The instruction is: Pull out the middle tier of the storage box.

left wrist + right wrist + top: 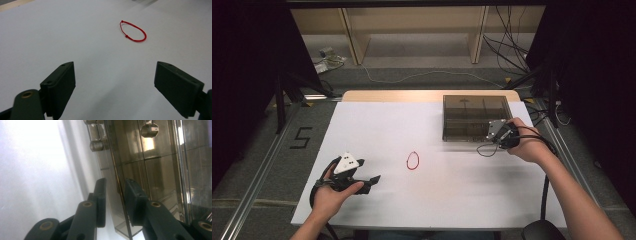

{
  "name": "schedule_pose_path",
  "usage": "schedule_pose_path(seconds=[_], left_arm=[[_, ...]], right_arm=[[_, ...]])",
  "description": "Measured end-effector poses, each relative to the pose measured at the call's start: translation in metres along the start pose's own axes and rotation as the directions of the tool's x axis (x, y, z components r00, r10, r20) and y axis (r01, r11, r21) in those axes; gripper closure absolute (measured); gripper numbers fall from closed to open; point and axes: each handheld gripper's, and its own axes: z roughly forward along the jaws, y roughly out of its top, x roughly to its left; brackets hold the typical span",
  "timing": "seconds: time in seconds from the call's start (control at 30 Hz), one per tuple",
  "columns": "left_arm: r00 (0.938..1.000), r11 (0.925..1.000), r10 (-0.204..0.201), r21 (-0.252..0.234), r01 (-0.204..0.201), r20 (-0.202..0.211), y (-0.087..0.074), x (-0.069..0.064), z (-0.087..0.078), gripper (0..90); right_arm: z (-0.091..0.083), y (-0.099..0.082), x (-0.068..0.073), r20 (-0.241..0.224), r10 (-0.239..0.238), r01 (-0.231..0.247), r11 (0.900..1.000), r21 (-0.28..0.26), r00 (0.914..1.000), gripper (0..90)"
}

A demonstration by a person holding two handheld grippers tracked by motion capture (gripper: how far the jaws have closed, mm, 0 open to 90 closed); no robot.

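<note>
A thin red string bracelet (412, 160) lies looped on the white table (377, 125), and in the left gripper view the bracelet (133, 31) lies ahead of the jaws. My left gripper (368, 181) rests near the front left, open and empty, its jaws (115, 85) spread wide. A smoky transparent box (475, 118) with a closed lid stands at the back right. My right gripper (498, 137) is at its front right corner. In the right gripper view the gripper (115, 185) straddles the box's front rim (117, 195), its jaws narrow and the pads seemingly against it.
The box (155, 170) has inner compartments and clasp fittings (97, 143) on its front wall. Cables trail from both grippers over the table. Metal rails run along both table sides, and shelving and loose wires lie beyond the far edge.
</note>
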Motion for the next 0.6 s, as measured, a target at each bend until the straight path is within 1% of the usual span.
schedule_pose_path(seconds=[0.07, 0.13, 0.23, 0.4, 0.5, 0.6], left_arm=[[1.0, 1.0, -0.001, 0.0, 0.001, 0.0, 0.0, 0.0, 0.0, 17.2], [1.0, 1.0, 0.0, 0.0, 0.0, 0.001, 0.0, 0.0, 0.0, 17.3], [1.0, 1.0, -0.001, 0.0, 0.001, 0.001, 0.0, 0.0, 0.0, 17.3], [1.0, 1.0, -0.003, 0.001, 0.003, 0.001, 0.0, 0.0, 0.001, 17.4], [1.0, 1.0, -0.001, 0.0, 0.001, -0.001, 0.0, 0.0, 0.0, 17.5], [1.0, 1.0, -0.001, 0.003, 0.001, -0.001, 0.0, 0.0, 0.0, 17.6]], right_arm=[[-0.001, -0.001, -0.004, -0.028, 0.01, -0.01, 0.9999, 0.003, 0.9996, 76.2], [0.0, -0.001, -0.007, -0.036, 0.01, -0.01, 1.0, -0.001, 0.9993, 77.7], [0.001, 0.0, -0.01, -0.055, 0.008, -0.008, 1.0, 0.005, 0.9984, 79.8], [0.002, -0.001, -0.015, -0.106, 0.011, -0.009, 0.9999, 0.013, 0.9943, 81.6], [0.001, -0.002, -0.017, -0.146, -0.007, 0.008, 1.0, 0.003, 0.9892, 83.3], [0.0, -0.001, -0.018, -0.174, -0.031, 0.031, 0.9995, -0.002, 0.9843, 84.6]])
